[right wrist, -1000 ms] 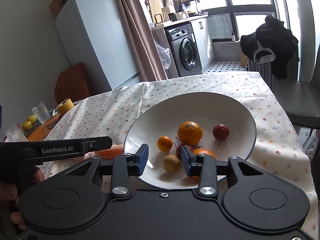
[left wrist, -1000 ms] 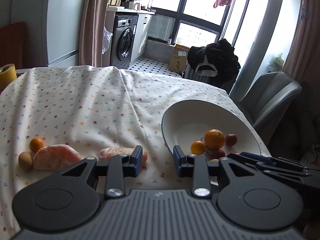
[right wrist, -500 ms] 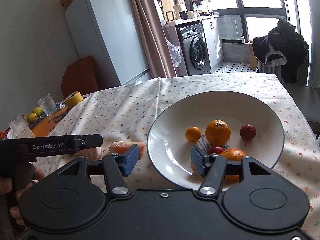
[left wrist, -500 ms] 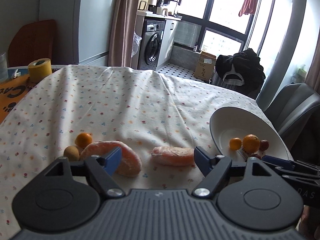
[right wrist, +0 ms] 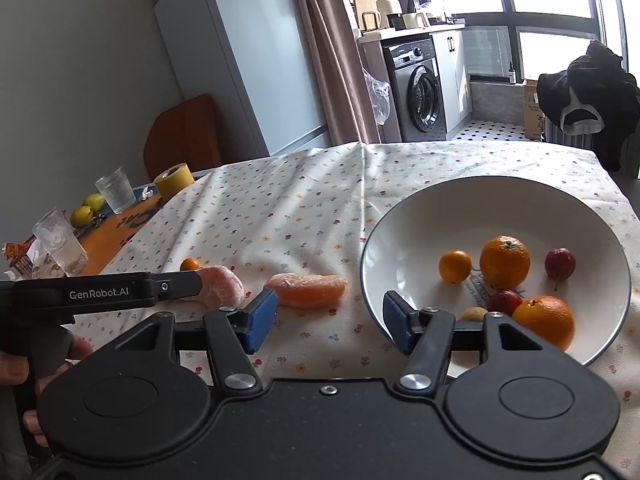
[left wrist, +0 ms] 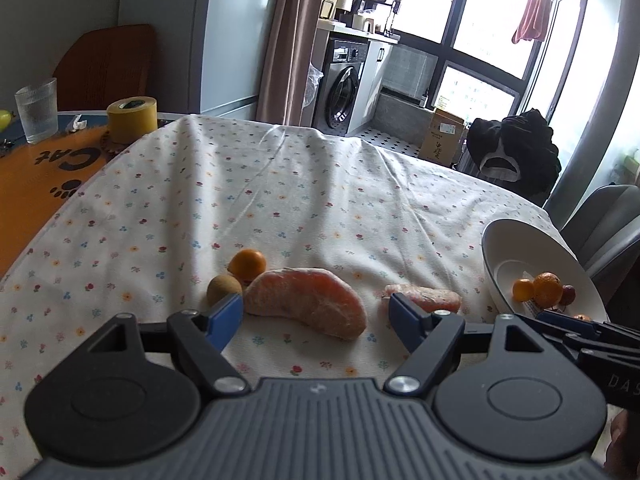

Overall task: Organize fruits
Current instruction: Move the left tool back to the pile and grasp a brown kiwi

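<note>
A flowery cloth (left wrist: 304, 184) covers the counter (washing machine (left wrist: 344, 92) behind); both hand-held grippers, left (left wrist: 316, 316) and right (right wrist: 330, 320), gape wide.

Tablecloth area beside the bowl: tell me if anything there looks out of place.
Four fruits lie loose on the tablecloth instead of in the white bowl: two peeled citrus pieces, the big one and a smaller one, a small orange and a brown fruit. Nothing looks spilled or damaged.
</note>
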Available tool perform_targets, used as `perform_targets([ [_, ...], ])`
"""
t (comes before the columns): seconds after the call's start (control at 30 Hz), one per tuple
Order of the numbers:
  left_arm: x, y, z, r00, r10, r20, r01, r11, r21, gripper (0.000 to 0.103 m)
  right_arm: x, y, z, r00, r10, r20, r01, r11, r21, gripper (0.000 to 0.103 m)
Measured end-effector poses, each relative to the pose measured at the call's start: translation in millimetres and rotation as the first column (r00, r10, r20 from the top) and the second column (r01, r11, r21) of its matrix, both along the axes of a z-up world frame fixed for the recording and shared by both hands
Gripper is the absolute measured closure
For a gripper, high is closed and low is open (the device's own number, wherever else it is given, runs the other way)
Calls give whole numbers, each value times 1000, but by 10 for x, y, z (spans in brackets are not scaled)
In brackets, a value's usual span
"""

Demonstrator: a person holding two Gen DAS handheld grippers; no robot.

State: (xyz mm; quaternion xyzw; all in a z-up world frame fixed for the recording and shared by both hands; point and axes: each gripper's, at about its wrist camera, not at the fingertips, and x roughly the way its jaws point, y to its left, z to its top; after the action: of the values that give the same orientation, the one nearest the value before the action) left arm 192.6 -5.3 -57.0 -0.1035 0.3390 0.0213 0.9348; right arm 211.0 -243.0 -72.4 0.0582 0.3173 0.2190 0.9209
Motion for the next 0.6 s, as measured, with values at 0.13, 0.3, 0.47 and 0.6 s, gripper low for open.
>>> perform_targets([
  [0.13, -31, 115, -10, 1000, 20, 1, -20, 1000, -5, 25, -4, 107, 0, 1000, 21, -2, -21, 1000, -3, 42],
  [0.3, -63, 229, -13, 999, 36, 10, -36, 999, -7, 25, 11, 246, -12, 999, 52, -10, -52, 999, -6, 40],
  [0.47, -64, 338, -26, 998, 53, 20, -53, 999, -9, 31, 40, 342, -36, 997, 70, -26, -70, 998, -3, 33],
  [0.6, -30, 409, -63, 998, 62, 12, -62, 998, -11, 49, 69, 418, -67, 997, 70, -41, -70, 997, -16, 28],
])
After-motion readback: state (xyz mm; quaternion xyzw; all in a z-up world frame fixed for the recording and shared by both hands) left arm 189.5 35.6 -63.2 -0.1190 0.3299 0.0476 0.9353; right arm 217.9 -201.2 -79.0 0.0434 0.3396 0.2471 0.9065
